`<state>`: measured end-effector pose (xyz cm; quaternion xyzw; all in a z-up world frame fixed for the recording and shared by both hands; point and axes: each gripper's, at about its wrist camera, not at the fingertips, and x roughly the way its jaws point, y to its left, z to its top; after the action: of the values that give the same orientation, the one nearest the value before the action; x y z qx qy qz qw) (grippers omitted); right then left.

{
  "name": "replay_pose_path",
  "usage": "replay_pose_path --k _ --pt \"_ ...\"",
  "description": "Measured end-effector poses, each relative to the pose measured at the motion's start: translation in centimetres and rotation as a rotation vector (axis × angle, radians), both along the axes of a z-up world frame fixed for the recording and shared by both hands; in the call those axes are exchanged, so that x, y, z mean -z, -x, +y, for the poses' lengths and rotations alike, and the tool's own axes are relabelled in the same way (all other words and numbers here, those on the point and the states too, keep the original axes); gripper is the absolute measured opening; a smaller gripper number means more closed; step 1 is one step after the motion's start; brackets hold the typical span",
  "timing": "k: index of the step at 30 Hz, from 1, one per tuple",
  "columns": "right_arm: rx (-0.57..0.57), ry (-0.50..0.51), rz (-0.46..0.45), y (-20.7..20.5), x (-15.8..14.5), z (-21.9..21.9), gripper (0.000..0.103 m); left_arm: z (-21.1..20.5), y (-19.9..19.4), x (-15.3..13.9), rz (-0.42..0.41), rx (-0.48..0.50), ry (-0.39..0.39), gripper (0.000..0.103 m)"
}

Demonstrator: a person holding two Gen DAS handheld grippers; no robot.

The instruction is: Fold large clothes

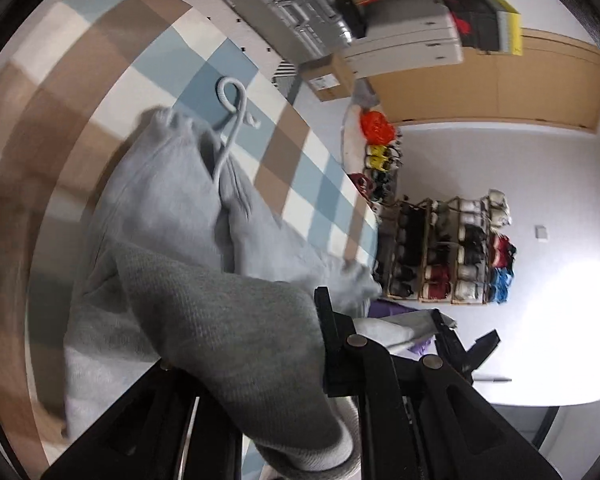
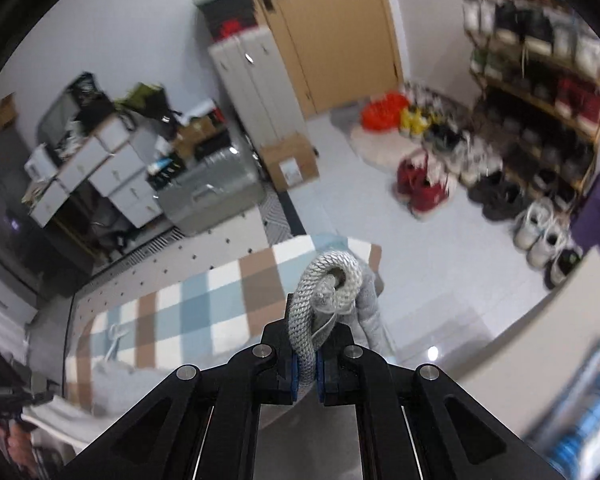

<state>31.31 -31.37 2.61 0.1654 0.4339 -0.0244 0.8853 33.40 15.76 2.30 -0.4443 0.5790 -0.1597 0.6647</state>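
Behind everything is a cluttered room with a wooden door, a white cabinet, a silver suitcase, a cardboard box on the pale floor, and a shoe rack full of shoes, with more pairs lying on the floor beside it. Closer to the cameras is a surface covered with a checked cloth in blue, brown and white squares. On this cloth lies the grey hoodie, crumpled, and one drawstring makes a loop on the checks just beyond the bunched hood. In the left wrist view, a thick fold of the hoodie hangs over the left gripper; light grey fabric sits between its two black fingers, so this tool holds the garment, with its jaws only partly closed around the bulk. In the right wrist view, the right gripper is pressed narrow on a twisted grey-white cord, which stands up from between the blue pads and curls into a loop above them. Past this loop a piece of the grey hoodie lies at the far edge of the checked cloth. Both views are a little blurred, mostly at the sides.
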Motion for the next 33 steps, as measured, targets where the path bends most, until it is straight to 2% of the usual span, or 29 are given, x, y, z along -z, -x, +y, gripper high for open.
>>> replay_pose_path --k 2,4,5,6,7,8,9,10,11,13,16,17,21,22,24,26,29,31,33 --pt "0.066 -0.024 0.052 -2.7 3.1 -1.0 0.006 0.2 -1.4 1.3 0.05 -0.027 -0.017 0.01" --pt "0.105 -0.113 0.077 -4.4 5.1 -2.1 0.009 1.0 -2.0 2.7 0.079 -0.068 0.015 0.02" --pt "0.109 -0.159 0.101 -5.3 6.0 -2.5 0.011 1.4 -2.2 2.8 0.085 -0.085 0.016 0.032" --pt "0.111 -0.167 0.119 -5.9 6.5 -2.6 0.011 1.8 -2.2 2.7 0.079 -0.103 0.015 0.048" --pt "0.12 -0.158 0.101 -6.1 6.3 -2.8 0.012 2.3 -1.9 2.6 0.052 -0.132 0.01 0.056" --pt "0.122 -0.145 0.061 -6.0 5.8 -3.0 0.022 3.3 -1.5 2.3 0.021 -0.18 -0.019 0.062" --pt "0.117 -0.156 0.03 -5.8 5.2 -3.3 0.036 4.1 -1.0 1.8 -0.001 -0.213 -0.031 0.063" --pt "0.102 -0.181 -0.002 -5.4 4.7 -3.6 0.071 5.0 -0.3 1.4 -0.035 -0.249 -0.041 0.064" --pt "0.095 -0.185 -0.027 -5.1 4.2 -3.6 0.077 5.5 0.2 1.3 -0.036 -0.262 -0.047 0.065" --pt "0.04 -0.164 -0.095 -3.7 2.9 -3.2 0.077 5.8 1.0 1.4 -0.036 -0.266 -0.056 0.065" --pt "-0.078 -0.1 -0.107 -1.6 2.0 -1.6 0.079 4.3 2.6 1.2 -0.041 -0.185 -0.107 0.066" --pt "-0.13 -0.088 -0.102 -0.6 2.0 -0.7 0.08 3.4 2.8 1.2 -0.051 -0.146 -0.12 0.066" --pt "-0.305 0.089 -0.023 3.6 3.7 3.8 0.08 -1.6 4.7 1.7 -0.029 0.06 -0.194 0.066" --pt "-0.328 0.146 0.005 4.6 4.5 5.0 0.08 -2.3 4.9 1.6 -0.025 0.074 -0.196 0.066" --pt "-0.388 0.183 0.037 5.9 5.7 6.8 0.08 -4.6 5.6 1.7 -0.028 0.109 -0.189 0.066" --pt "-0.391 0.208 0.042 6.3 6.1 7.8 0.08 -6.9 5.5 1.9 -0.027 0.15 -0.187 0.066" --pt "-0.384 0.262 0.04 5.5 6.5 9.7 0.08 -9.3 4.0 2.2 -0.028 0.155 -0.207 0.066" --pt "-0.42 0.323 0.083 3.7 7.6 11.9 0.08 -10.2 2.7 1.9 -0.037 0.143 -0.212 0.066" --pt "-0.47 0.333 0.115 2.4 8.7 13.5 0.08 -11.2 1.1 2.5 -0.04 0.152 -0.171 0.066"
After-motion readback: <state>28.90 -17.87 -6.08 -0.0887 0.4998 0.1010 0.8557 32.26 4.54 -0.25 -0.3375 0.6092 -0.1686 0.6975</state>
